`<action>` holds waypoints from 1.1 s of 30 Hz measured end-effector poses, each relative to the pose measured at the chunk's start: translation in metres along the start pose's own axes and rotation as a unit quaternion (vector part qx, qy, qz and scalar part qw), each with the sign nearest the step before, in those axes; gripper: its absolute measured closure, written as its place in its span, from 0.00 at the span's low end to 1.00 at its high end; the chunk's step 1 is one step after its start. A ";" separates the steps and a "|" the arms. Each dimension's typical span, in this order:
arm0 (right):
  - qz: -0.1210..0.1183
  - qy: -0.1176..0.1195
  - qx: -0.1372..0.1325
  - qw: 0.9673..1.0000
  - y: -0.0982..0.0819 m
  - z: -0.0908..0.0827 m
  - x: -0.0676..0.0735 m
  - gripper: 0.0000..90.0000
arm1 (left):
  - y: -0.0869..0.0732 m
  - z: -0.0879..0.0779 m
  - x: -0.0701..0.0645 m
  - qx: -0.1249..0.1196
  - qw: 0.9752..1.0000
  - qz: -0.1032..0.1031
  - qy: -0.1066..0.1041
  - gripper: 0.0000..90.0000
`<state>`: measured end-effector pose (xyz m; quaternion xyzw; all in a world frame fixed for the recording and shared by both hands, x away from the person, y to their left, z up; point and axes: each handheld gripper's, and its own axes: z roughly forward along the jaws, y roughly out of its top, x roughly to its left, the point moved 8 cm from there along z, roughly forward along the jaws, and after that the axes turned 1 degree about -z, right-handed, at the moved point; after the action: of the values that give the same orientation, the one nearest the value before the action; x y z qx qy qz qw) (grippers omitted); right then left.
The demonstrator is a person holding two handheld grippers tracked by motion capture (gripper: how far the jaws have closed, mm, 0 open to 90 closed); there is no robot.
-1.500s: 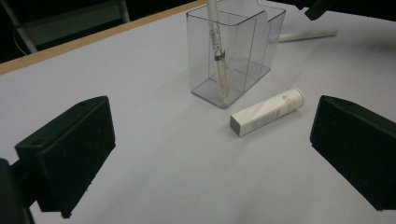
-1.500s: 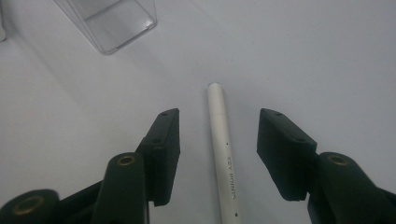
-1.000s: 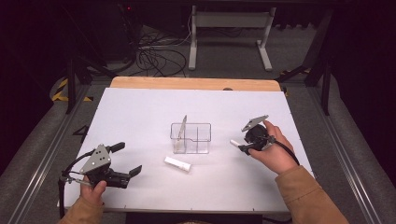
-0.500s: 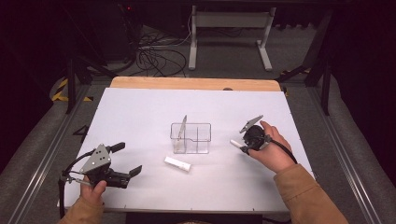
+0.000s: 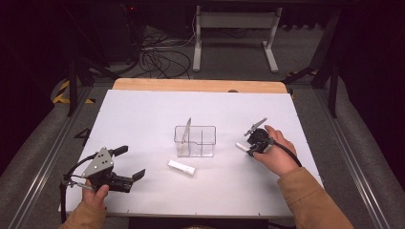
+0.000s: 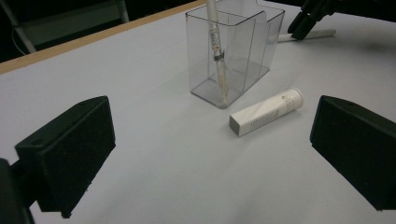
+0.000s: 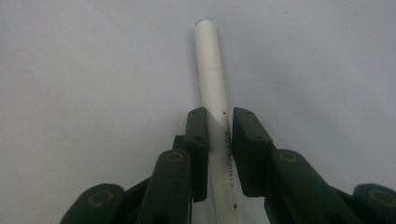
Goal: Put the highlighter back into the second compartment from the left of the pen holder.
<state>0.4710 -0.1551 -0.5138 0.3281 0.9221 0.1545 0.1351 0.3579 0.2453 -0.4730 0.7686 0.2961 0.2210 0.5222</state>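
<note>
Your surface (image 5: 143,119) is a broad white sheet with a strip of bare wood showing along its far edge. Near its middle stands a clear plastic holder (image 5: 195,141), boxy and split by thin walls into compartments; one white pen (image 6: 215,51) leans upright in an end compartment, with a dark band part way down its barrel. Just in front of the holder lies a short white tube (image 6: 266,112), squared at one end and capped round at the other, with faint grey print on its side. Your left tool (image 5: 128,163) rests near the front left corner, well apart from everything, its jaws spread wide with nothing between them. Your right tool (image 5: 248,148) sits to the right of the holder, tipped down to the surface, and its jaws have just been closing: they now clamp the marker (image 7: 212,84) that lies flat there. The marker is a slim white stick, round in section, with a seam where the cap meets the barrel and small dark lettering running along the barrel between the pads. Its capped end pokes out beyond the jaws, towards the holder but not touching it.
</note>
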 end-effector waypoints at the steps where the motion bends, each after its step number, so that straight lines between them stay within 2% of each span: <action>1: 0.000 0.000 0.000 1.000 0.000 0.000 0.000 0.86 | 0.000 0.000 0.000 0.000 1.000 0.000 0.000 0.01; 5: -0.003 -0.005 0.008 1.000 0.000 0.003 0.002 0.88 | 0.000 0.000 0.000 0.001 1.000 0.002 0.001 0.01; 11: -0.002 0.000 0.005 1.000 0.000 0.003 0.001 0.88 | 0.000 0.000 0.000 0.001 1.000 0.002 0.002 0.01; 19: -0.017 -0.006 0.007 1.000 0.000 0.003 0.002 0.88 | 0.000 0.000 0.000 0.000 1.000 0.002 0.003 0.01; 23: -0.018 -0.015 -0.010 1.000 0.004 -0.005 0.003 0.88 | 0.000 -0.001 0.000 0.000 1.000 0.001 0.003 0.01; 33: -0.022 -0.011 -0.058 0.998 0.016 -0.033 0.005 0.88 | 0.000 0.000 0.000 0.000 1.000 0.002 0.004 0.01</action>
<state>0.4642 -0.1466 -0.4784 0.3015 0.9169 0.2009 0.1672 0.3578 0.2451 -0.4726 0.7685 0.2966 0.2246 0.5206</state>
